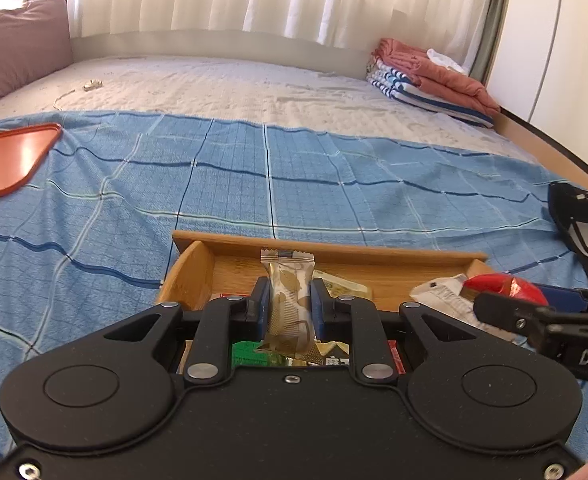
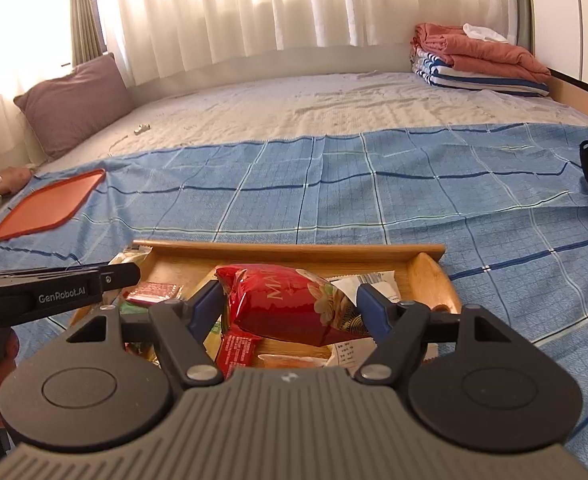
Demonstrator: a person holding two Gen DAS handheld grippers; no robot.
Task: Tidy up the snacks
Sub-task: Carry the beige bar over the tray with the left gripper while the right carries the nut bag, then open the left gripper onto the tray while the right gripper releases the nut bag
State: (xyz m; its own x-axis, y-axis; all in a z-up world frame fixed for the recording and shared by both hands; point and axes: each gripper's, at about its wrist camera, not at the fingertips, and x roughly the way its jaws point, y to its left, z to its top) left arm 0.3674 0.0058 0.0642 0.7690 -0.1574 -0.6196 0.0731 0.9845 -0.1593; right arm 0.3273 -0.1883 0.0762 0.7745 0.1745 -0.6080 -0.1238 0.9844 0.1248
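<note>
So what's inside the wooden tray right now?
The wooden tray holds loose snack packets: a pink one, a red one and a white one. The held red bag and the grippers cover the rest.

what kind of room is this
Most likely a bedroom: the work is on a bed with a pillow at one end, folded bedding at the other, and curtains behind.

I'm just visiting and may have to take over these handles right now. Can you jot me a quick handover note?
Left tool: shut on a beige snack bar, above the wooden tray.
Right tool: shut on a red snack bag, over the same tray.
Done: several snacks already lie in the tray.
Left: set both packets down. The orange lid lies apart on the blue cloth.
</note>
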